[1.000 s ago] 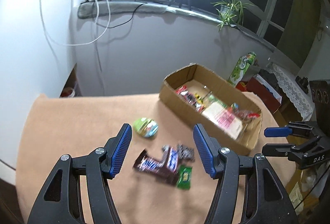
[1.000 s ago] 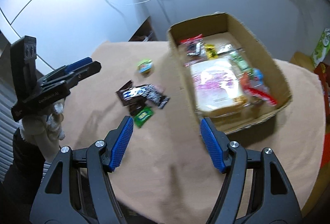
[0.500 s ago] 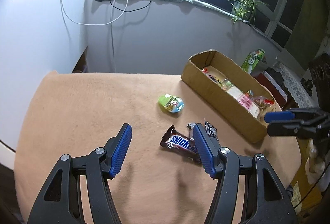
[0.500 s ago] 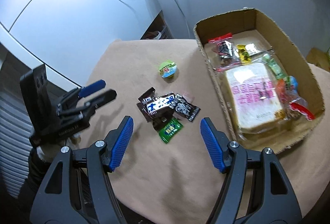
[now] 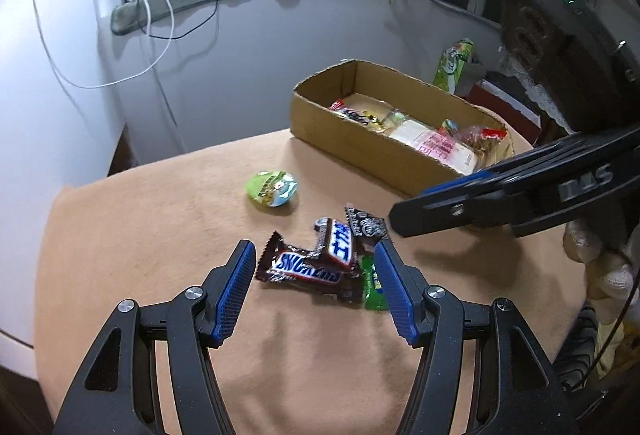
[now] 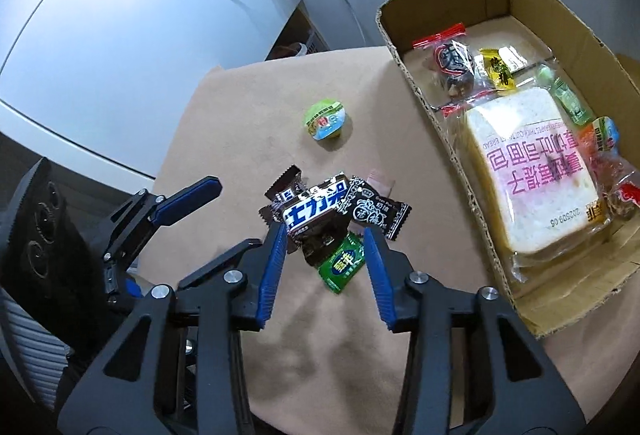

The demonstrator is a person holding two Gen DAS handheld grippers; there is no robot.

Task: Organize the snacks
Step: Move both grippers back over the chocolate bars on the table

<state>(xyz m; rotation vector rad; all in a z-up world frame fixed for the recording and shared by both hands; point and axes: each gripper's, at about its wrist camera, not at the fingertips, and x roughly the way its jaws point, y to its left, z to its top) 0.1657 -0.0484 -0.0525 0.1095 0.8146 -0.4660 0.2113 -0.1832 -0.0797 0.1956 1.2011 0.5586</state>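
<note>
A: Item one, largest: cardboard box (image 6: 532, 311), on the tan cloth (image 6: 248, 115), already held bread and packets. Item two: loose pile of candy bars (image 6: 316, 211) beside it. We logged the right gripper (image 6: 325, 239) closing, pile's near edge between its jaws, pads not yet pressing

B: And the left gripper (image 5: 314, 263)?

A: Jaws apart, empty, straddling the Snickers bar (image 5: 308, 267). Smallest: green packet (image 6: 343, 263). We judged one wrapper per pinch safest, or neighbours would drag along
</note>
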